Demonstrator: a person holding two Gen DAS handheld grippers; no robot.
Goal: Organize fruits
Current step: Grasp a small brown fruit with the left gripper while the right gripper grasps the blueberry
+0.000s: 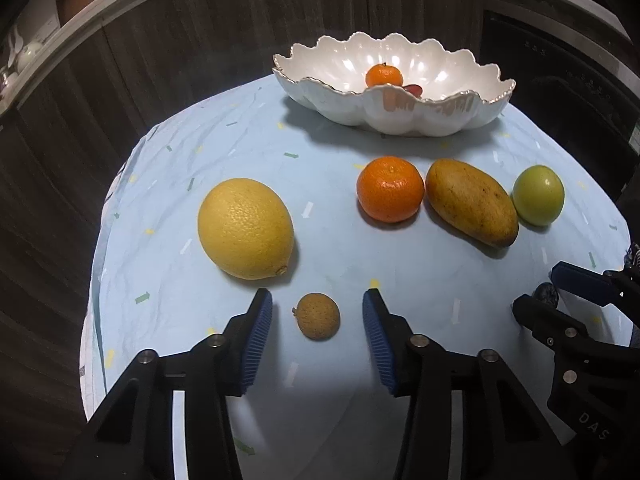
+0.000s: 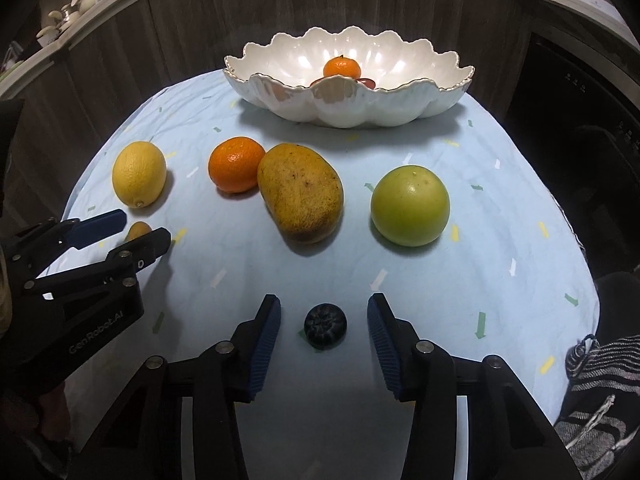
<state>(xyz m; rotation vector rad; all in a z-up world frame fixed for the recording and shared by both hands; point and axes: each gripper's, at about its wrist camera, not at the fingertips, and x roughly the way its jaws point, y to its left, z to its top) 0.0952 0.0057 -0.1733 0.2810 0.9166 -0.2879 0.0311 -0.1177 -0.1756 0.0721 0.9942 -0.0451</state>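
Note:
My left gripper is open, its blue pads on either side of a small brown longan without touching it. My right gripper is open around a small dark berry-like fruit, also apart from it. On the light blue cloth lie a yellow lemon, an orange, a mango and a green round fruit. A white scalloped bowl at the back holds a small tangerine and something red.
The round table drops off at left, right and front. Dark wood cabinets stand behind it. A dark appliance is at the right. Striped fabric lies at the lower right in the right wrist view.

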